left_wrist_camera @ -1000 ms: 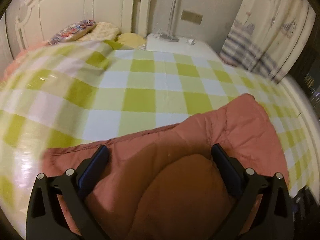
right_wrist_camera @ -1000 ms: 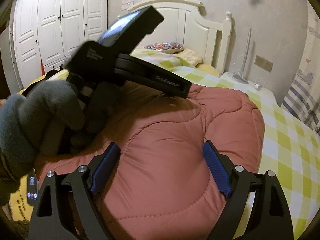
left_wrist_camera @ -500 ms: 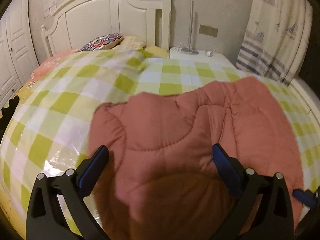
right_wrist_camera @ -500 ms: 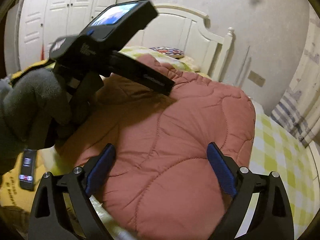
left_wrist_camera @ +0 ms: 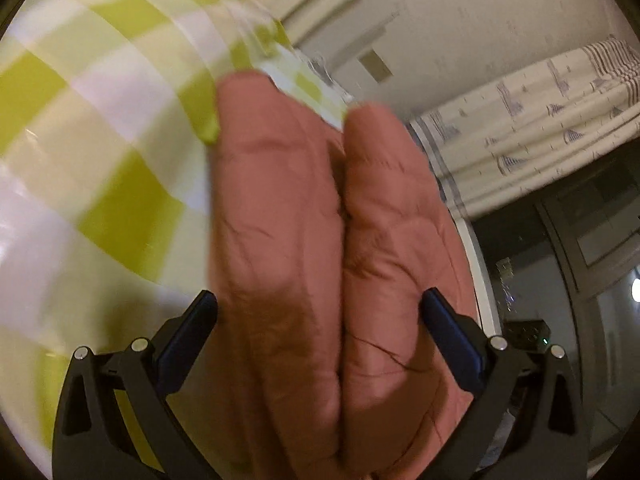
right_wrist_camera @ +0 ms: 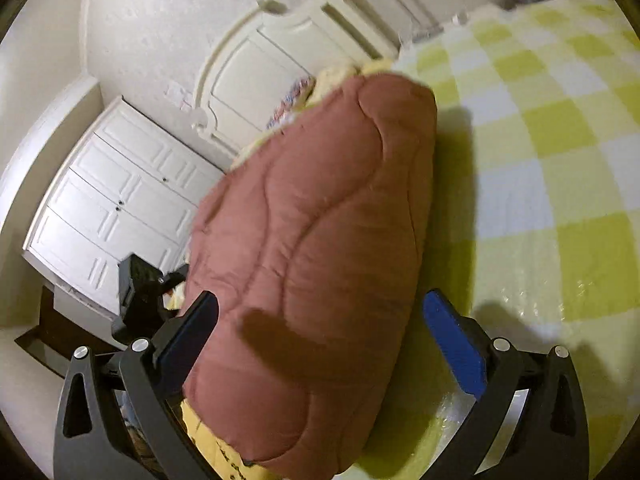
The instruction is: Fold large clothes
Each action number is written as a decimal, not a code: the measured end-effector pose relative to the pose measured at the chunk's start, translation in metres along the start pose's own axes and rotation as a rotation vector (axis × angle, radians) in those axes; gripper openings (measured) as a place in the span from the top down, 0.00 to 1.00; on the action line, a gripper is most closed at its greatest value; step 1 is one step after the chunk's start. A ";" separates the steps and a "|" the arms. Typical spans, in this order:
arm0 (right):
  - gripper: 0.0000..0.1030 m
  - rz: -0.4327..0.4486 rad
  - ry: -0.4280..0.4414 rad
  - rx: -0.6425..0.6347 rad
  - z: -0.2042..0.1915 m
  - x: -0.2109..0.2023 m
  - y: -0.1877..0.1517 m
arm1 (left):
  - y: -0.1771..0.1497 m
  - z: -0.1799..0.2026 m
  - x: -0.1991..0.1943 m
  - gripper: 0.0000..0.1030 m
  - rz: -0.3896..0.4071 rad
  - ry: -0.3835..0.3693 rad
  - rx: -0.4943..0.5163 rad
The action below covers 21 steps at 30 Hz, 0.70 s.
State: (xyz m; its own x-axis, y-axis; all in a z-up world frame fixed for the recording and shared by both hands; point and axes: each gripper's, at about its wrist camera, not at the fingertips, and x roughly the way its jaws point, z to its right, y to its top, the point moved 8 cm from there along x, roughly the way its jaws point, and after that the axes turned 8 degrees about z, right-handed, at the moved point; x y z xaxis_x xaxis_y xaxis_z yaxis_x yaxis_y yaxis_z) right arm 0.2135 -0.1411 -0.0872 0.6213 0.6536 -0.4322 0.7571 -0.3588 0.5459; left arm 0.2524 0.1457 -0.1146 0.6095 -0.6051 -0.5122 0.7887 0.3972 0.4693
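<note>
Quilted pink coat [right_wrist_camera: 320,240] lies folded, seemingly between wide right gripper [right_wrist_camera: 320,320]

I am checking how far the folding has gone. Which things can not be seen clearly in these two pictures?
- Left wrist view: the pink quilted garment runs out of the bottom edge, so its lower end is unseen; motion blur softens the checked bedspread.
- Right wrist view: the garment's near end leaves the frame at the bottom, and its bulk hides the bed behind it.
- Right wrist view: the left gripper is mostly hidden by the garment.
</note>
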 end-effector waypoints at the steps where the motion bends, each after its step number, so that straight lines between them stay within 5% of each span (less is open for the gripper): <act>1: 0.04 -0.020 0.004 -0.001 0.001 0.004 -0.004 | -0.003 0.002 0.005 0.02 -0.004 0.006 0.013; 8: 0.04 -0.093 0.049 0.025 -0.002 0.030 -0.016 | -0.014 -0.007 0.014 0.02 0.011 -0.012 0.024; 16: 0.04 -0.071 0.046 -0.010 -0.004 0.029 -0.024 | -0.020 0.002 0.024 0.02 -0.017 -0.020 0.073; 21: 0.22 0.068 -0.001 -0.174 -0.019 0.019 -0.015 | -0.021 0.027 0.023 0.40 0.041 -0.105 0.091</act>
State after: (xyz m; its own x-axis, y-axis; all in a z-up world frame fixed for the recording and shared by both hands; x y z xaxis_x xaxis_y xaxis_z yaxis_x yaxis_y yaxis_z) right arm 0.2102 -0.1107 -0.0899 0.6699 0.6310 -0.3912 0.6675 -0.2813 0.6895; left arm 0.2477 0.1047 -0.1175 0.6255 -0.6607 -0.4150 0.7497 0.3617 0.5541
